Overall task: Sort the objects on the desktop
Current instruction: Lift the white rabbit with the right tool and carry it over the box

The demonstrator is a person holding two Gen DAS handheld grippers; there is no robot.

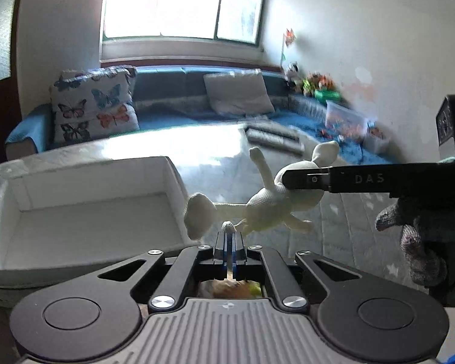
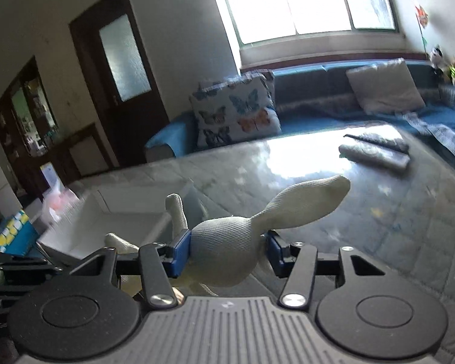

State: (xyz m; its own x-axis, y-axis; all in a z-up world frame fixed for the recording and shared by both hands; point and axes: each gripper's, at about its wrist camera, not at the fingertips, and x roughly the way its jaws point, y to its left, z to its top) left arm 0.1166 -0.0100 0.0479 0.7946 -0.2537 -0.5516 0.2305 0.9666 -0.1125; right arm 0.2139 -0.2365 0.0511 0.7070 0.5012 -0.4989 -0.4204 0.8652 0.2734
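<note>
Evidently the sorting is partway through: the stuffed rabbit (image 2: 224, 251) is off the tabletop (image 2: 379, 212) and in the air, but not yet in the white box (image 1: 85, 212), which looks empty as far as its inside shows. The right claw (image 2: 226, 253) is clamped on the rabbit's head, blue pads pressing both sides. The left claw (image 1: 229, 236) has its fingers drawn together, pinching what seems to be a small tip of the toy, though how firmly is hard to tell. From the left wrist view the rabbit hangs at about one o'clock of that claw, just to the right of the box's near corner. What is left, I judge, is carrying it over the rim and letting go. The rabbit is cream-white, knitted in texture, soft and floppy, with long ears and thin dangling limbs.
</note>
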